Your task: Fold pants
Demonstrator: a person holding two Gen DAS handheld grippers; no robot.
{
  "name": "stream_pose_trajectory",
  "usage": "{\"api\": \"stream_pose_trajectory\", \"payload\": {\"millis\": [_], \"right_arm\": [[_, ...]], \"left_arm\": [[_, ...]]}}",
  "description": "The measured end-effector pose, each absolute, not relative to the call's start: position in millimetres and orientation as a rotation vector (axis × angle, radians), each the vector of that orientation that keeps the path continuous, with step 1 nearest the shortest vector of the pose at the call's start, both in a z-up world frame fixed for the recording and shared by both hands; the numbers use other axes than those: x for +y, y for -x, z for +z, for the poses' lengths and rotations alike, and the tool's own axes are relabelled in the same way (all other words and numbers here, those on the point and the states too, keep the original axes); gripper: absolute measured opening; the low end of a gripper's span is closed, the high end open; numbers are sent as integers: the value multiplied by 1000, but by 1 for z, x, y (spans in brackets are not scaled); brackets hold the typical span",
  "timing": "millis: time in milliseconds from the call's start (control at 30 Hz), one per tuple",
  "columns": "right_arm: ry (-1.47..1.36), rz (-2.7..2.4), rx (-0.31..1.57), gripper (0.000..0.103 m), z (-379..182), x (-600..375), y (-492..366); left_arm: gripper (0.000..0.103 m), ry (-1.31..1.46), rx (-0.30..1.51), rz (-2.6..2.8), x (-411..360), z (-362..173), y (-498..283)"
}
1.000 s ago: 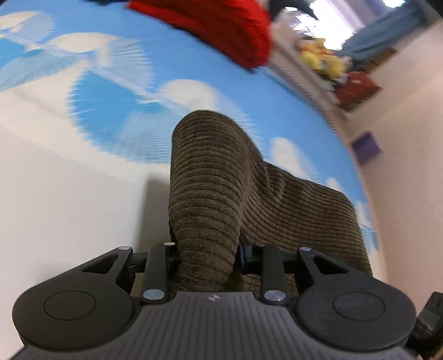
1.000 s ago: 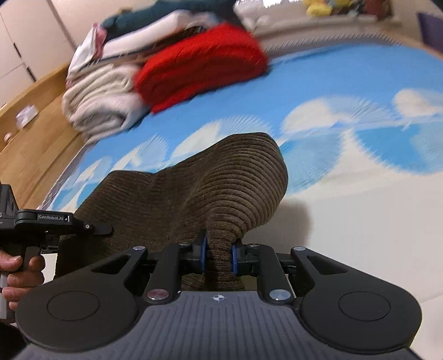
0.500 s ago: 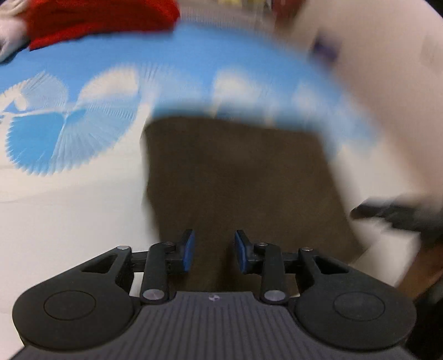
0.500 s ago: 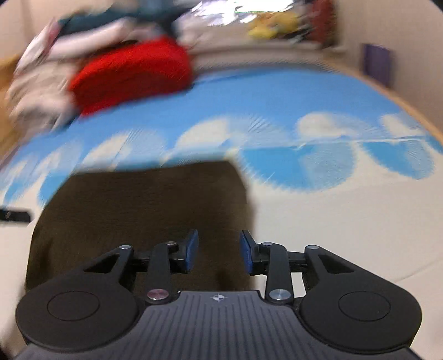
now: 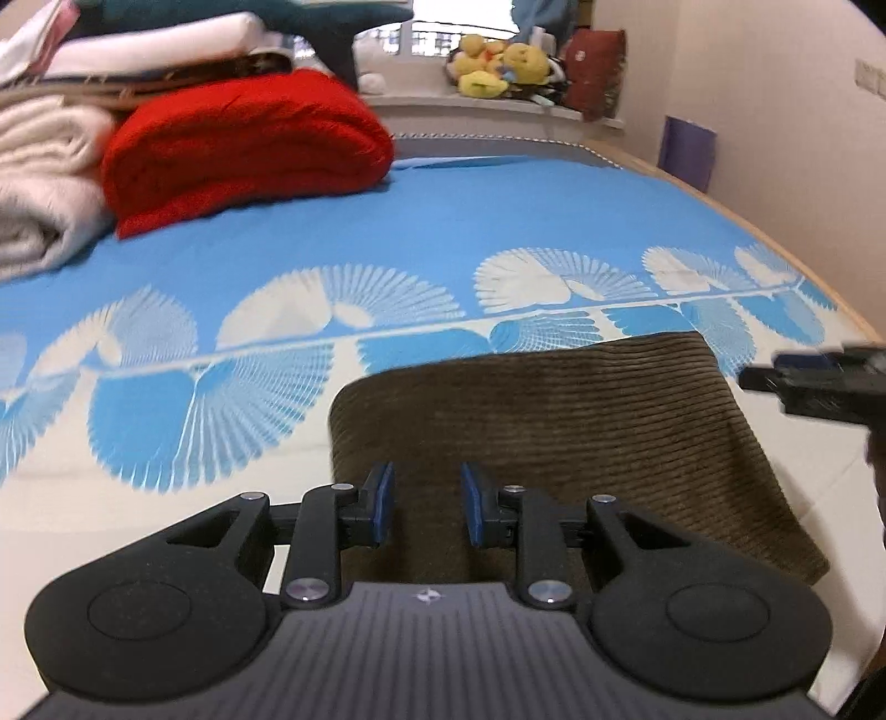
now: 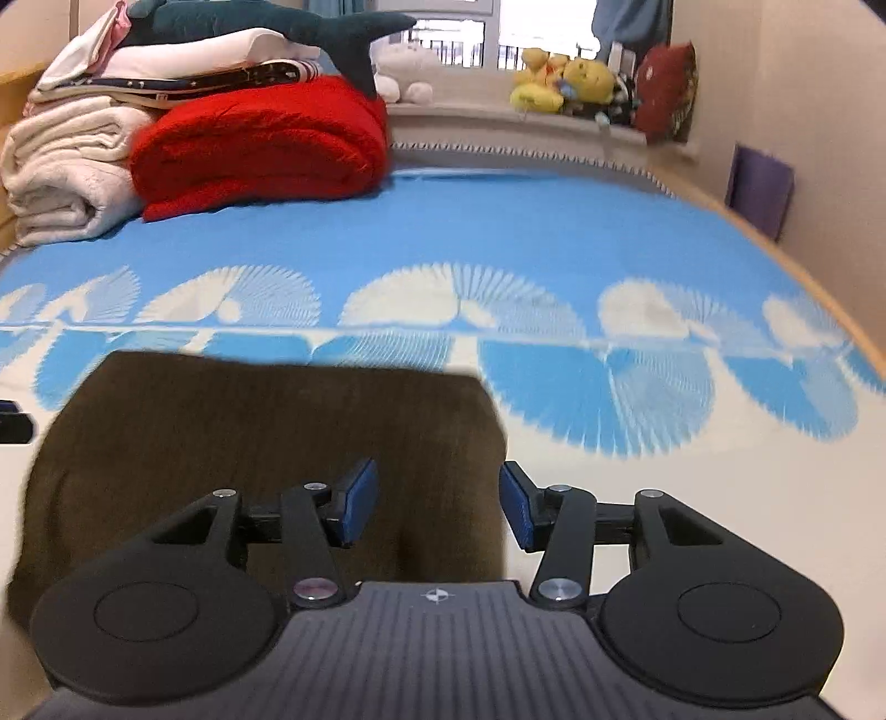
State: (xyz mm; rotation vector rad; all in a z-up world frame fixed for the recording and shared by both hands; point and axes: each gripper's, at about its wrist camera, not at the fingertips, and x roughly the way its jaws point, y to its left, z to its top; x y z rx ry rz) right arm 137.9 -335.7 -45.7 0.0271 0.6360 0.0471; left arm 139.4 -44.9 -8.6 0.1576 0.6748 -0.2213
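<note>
1 folded brown pants [image 5: 559, 437], 2 grippers, 1 red blanket [image 6: 266, 149]

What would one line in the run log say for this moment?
pants: folded, flat on bed | left gripper: jaws closing, empty | right gripper: jaws opening, empty

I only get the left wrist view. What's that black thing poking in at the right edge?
Observer: The right gripper. Its own camera shows its jaws opening, with nothing pinched between them.
Operator: Where is it over the pants?
Observer: At the right edge of the pants: one side of it is over the cloth, the other over the sheet.
Operator: And the dark teal shape on the pile at the back?
Observer: A plush shark, lying on top of the folded blankets.
</note>
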Motion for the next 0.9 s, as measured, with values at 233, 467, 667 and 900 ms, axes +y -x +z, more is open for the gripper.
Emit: {"api": "stream_pose_trajectory", "payload": {"millis": [233,467,667,900], "right_arm": [[-27,-9,767,58,-81,-336,-196],[-84,-16,821,59,-95,-332,-222],[-79,-70,750,54,-89,-334,-225],[-126,-134,776,57,-82,-333,-223]], "left_arm": [[26,-335,840,-182,-43,-64,-190],[26,-130,747,-206,-28,-40,-206],[27,-246,802,-191,-48,-59,-220],[67,-347,675,-146,-52,-35,-193]]}}
